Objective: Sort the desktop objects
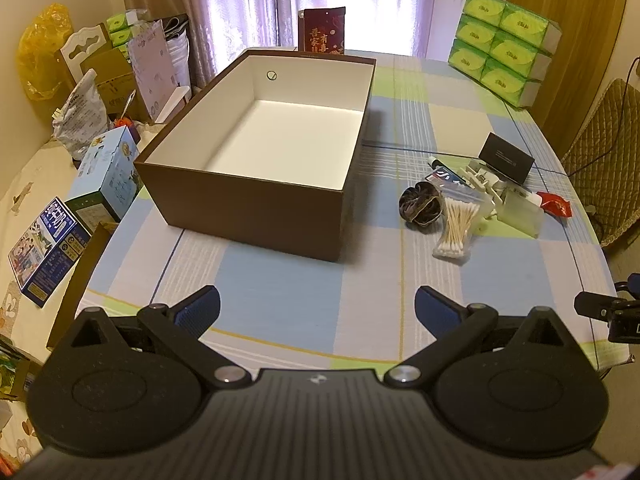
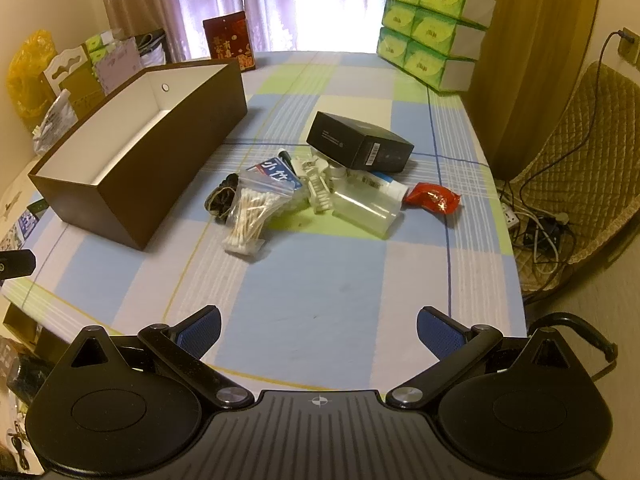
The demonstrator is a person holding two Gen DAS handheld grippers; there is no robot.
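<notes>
both grippers (image 1: 318, 306) (image 2: 319, 330) hover level (fingers spread)

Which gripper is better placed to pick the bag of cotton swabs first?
Probably the right gripper: the bag of cotton swabs lies almost straight ahead of it. The left gripper faces the brown box. Both are open.

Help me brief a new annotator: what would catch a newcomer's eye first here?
The big brown cardboard box with a white, empty inside fills the table's left half. Right of it lies a jumbled pile: a clear bag of cotton swabs, a black rectangular carton, a red crinkled wrapper. Green tissue packs are stacked at the far corner.
</notes>
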